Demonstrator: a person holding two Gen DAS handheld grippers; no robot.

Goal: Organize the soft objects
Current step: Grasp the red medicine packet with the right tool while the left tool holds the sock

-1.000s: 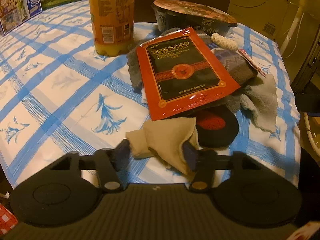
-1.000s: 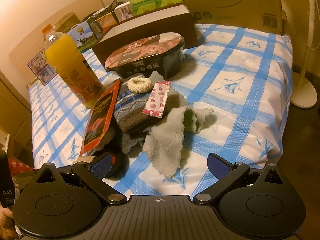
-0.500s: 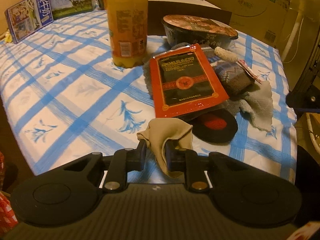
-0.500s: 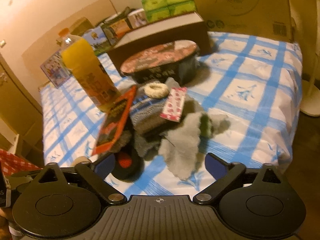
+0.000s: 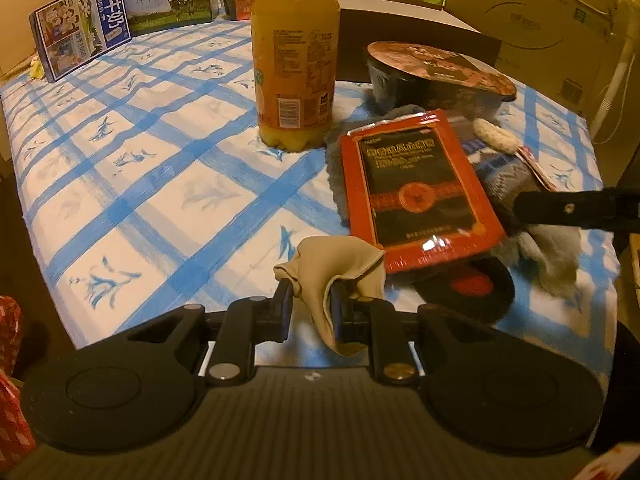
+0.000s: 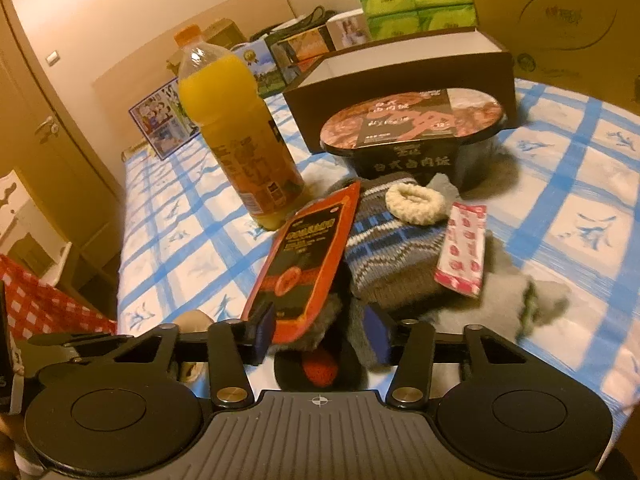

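My left gripper [image 5: 310, 300] is shut on a beige cloth [image 5: 332, 268] and holds it above the table's near edge. My right gripper [image 6: 320, 330] is half closed around the near end of the soft pile, its pads on either side of a grey fuzzy cloth [image 6: 316, 332] and the lower edge of a red and black packet [image 6: 308, 256]. The pile holds a knitted blue-grey sock [image 6: 384, 256], a cream scrunchie [image 6: 416, 203] and a grey-green towel [image 6: 512, 300]. The packet [image 5: 416, 188] and towel [image 5: 556, 256] also show in the left wrist view.
An orange juice bottle [image 6: 240, 132] stands left of the pile. A black instant-meal bowl [image 6: 416, 132] and a dark box [image 6: 400, 76] sit behind it. A small red-white sachet [image 6: 462, 252] lies on the sock. A black disc with a red centre [image 5: 472, 284] lies under the pile. Milk cartons [image 5: 80, 40] stand far left.
My left gripper closed on the beige cloth and lifted it back from the pile. My right gripper moved in to the pile and narrowed from wide open to around the grey cloth.
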